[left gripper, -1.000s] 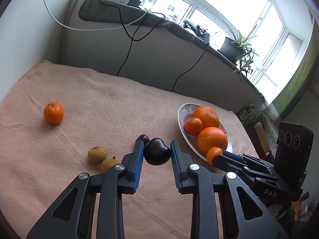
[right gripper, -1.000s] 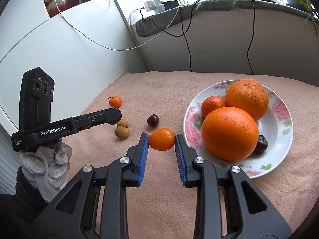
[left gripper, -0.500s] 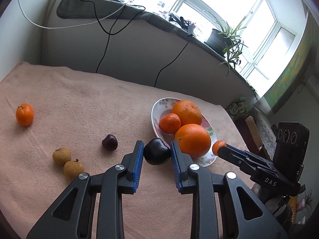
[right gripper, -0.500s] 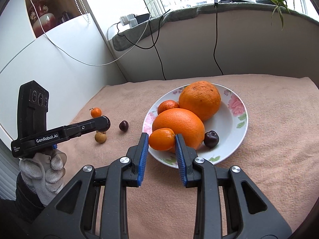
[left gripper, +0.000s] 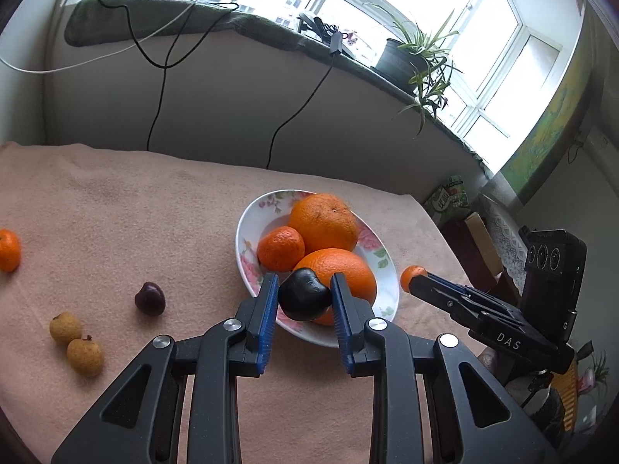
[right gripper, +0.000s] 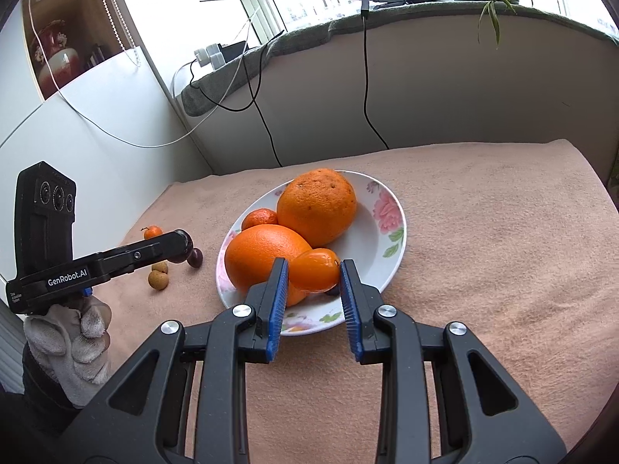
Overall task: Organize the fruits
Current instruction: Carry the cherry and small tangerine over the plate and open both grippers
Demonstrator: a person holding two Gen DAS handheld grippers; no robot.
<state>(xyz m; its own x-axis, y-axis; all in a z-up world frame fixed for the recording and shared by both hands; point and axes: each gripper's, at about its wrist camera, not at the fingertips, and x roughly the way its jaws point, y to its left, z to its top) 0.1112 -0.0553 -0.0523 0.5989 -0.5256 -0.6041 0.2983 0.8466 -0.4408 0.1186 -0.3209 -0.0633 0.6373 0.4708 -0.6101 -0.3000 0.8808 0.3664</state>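
Observation:
My left gripper (left gripper: 304,298) is shut on a dark plum (left gripper: 303,299), held over the near left rim of the flowered plate (left gripper: 247,228). My right gripper (right gripper: 312,273) is shut on a small orange kumquat (right gripper: 314,270), held above the plate's (right gripper: 390,247) near part. Two big oranges (right gripper: 317,205) (right gripper: 263,257) and a mandarin (right gripper: 260,218) lie in the plate. In the left wrist view the right gripper (left gripper: 416,275) shows at the right with the kumquat (left gripper: 410,275) at its tip. A cherry lies under the kumquat, mostly hidden.
On the pink cloth (left gripper: 116,208) left of the plate lie a dark cherry (left gripper: 150,298), two brown longans (left gripper: 65,327) (left gripper: 84,355) and a small mandarin (left gripper: 7,250). A gloved hand (right gripper: 69,340) holds the left gripper. Cables hang from the sill behind.
Both grippers have moved toward the plate with their fruit: the plum now hangs over the plate's left rim and the kumquat over the plate's near part. Loose fruit has slid left in view.

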